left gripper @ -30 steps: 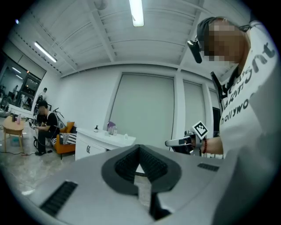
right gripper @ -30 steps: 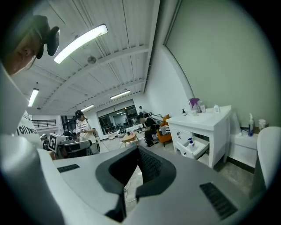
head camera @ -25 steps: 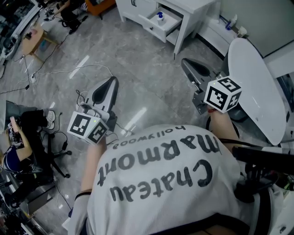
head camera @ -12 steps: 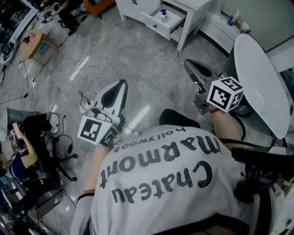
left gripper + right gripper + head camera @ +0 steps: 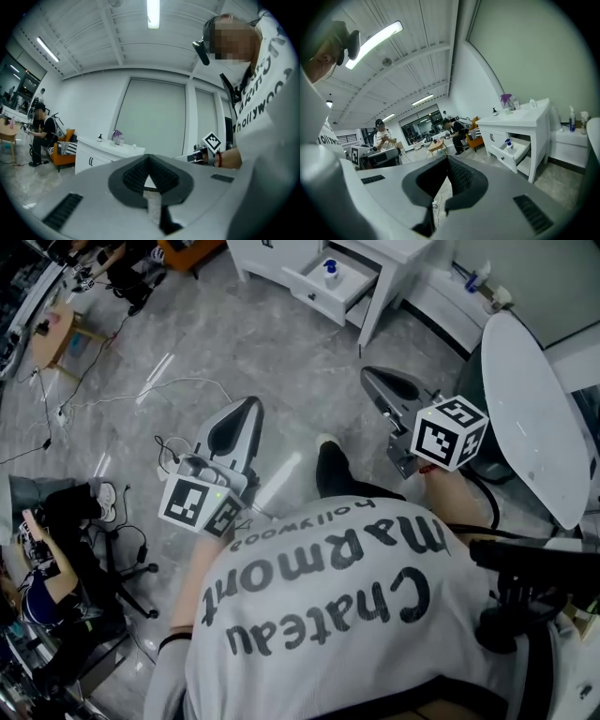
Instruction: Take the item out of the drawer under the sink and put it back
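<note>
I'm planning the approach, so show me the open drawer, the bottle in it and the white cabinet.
open drawer (image 5: 502, 157): right gripper view, on its front panel.
bottle (image 5: 509, 146): right gripper view, on its body.
white cabinet (image 5: 513, 118): right gripper view, on its top.

We stood in what looked like a large open robotics lab, with a corner dressed as a home bathroom. A white sink cabinet with one drawer pulled out stood against a bare wall, small bottles on its top. Loose cables trailed over the grey stone-look floor. Further off we saw a standing person bent over equipment, a seated person beside an orange sofa, a low wooden bench with gear on it, and glass-walled rooms behind. Long strip lights ran along a white slatted ceiling.
</note>
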Available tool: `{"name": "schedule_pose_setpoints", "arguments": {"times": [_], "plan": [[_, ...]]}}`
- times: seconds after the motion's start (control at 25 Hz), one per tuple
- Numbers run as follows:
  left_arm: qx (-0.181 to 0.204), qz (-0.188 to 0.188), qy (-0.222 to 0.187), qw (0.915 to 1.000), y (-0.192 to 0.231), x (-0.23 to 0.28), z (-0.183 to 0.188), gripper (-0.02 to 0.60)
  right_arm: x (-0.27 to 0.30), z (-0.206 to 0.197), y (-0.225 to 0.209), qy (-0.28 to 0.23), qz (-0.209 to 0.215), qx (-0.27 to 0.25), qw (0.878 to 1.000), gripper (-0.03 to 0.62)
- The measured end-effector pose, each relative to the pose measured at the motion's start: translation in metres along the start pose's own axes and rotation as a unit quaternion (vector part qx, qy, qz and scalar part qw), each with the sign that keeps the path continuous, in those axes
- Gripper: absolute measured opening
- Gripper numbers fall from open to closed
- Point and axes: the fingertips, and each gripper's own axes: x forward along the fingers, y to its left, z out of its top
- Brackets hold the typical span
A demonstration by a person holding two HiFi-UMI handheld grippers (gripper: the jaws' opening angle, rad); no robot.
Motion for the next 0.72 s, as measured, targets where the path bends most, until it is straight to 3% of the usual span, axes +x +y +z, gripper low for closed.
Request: {"name": "schedule_pose_setpoints", "arguments": {"times": [0.24,0.44,0.72], "plan": [[-0.013,0.008,0.014,0.9998,0.045,0.066,0.004,0.005,0.055,0.033,-0.051,0.013,0.019,0.026,0.999,0.011],[-0.019,0.009,0.013,0.9997,0.059,0.084,0.016,0.005,0.07,0.065,-0.065,0.004,0.02,0.015,1.0,0.011],[-0.018,0.012,0.032,0.9993,0.108,0.173,0.008,0.005,0.136,0.092,-0.14,0.01,0.033,0.017,0.999,0.011]]}}
